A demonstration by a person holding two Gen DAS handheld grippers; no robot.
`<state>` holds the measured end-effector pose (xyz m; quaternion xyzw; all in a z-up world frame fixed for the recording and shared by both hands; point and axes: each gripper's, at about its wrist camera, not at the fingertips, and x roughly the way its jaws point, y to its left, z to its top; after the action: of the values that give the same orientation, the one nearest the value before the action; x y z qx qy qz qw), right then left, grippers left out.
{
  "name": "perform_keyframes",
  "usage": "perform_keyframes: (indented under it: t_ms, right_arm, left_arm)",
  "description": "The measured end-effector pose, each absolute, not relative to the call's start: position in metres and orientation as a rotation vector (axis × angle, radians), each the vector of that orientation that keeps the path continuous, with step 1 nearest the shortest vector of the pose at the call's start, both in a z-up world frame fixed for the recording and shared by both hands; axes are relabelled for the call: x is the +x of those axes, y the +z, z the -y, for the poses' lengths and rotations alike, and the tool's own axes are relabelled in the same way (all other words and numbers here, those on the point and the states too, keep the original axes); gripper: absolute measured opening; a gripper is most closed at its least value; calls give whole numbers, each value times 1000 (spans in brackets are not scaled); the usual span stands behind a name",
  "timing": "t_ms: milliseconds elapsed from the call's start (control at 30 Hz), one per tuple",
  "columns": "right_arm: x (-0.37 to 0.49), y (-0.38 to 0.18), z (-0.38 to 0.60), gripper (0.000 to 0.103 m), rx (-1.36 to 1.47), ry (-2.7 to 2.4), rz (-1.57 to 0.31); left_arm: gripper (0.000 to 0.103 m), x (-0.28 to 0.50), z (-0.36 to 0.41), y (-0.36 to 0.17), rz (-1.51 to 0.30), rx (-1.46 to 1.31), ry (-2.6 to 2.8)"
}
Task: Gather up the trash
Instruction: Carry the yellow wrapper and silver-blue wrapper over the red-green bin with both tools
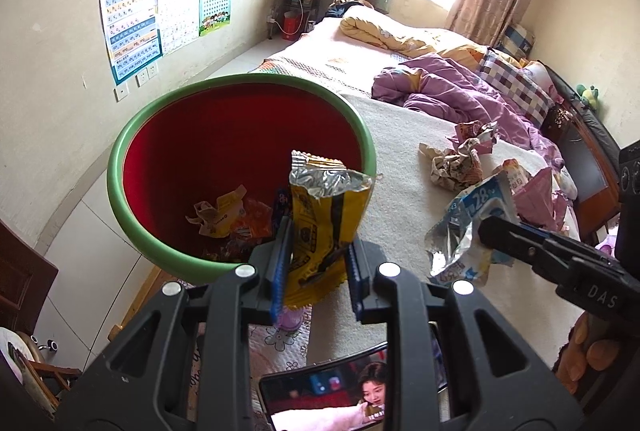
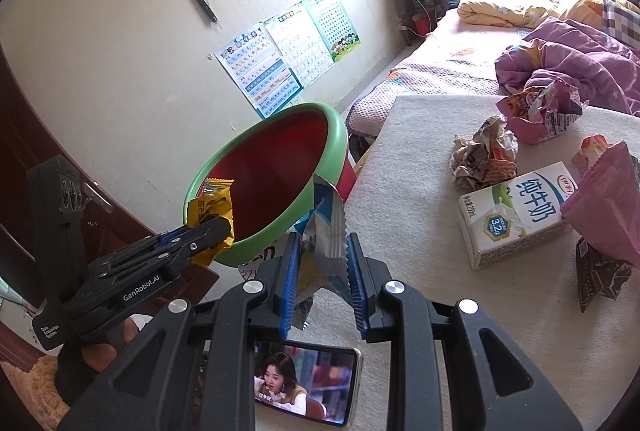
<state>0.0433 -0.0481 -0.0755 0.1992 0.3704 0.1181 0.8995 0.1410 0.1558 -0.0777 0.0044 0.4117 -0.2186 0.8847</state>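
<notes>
A red bin with a green rim [image 1: 120, 155] stands beside the bed and holds several wrappers [image 1: 224, 219]. It also shows in the right wrist view [image 2: 340, 135]. My left gripper [image 1: 316, 263] is shut on a yellow snack wrapper [image 1: 320, 215] at the bin's near rim; the left gripper also shows in the right wrist view [image 2: 216, 231]. My right gripper [image 2: 324, 263] is shut on a blue-and-white foil wrapper [image 2: 326, 227], which also shows in the left wrist view [image 1: 468, 227], just right of the bin.
On the cream blanket [image 2: 420, 231] lie a milk carton [image 2: 516, 215], crumpled paper [image 2: 484, 159], pink wrappers [image 2: 604, 207] and a dark wrapper [image 2: 600, 279]. A phone [image 2: 308, 383] playing video lies below the grippers. Purple bedding [image 1: 448, 91] is behind.
</notes>
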Motion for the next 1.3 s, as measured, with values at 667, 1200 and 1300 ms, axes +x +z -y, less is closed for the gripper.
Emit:
perform_keyframes:
  t_ms: [667, 1200, 1300]
  right_arm:
    - [52, -70, 28, 24, 410, 239, -755]
    - [83, -51, 2, 25, 337, 267, -719]
    - [88, -50, -1, 25, 325, 271, -717]
  left_arm:
    - [24, 162, -174, -78, -847, 7, -454]
    - [24, 181, -185, -77, -831, 22, -451]
    - [24, 185, -191, -77, -826, 24, -433]
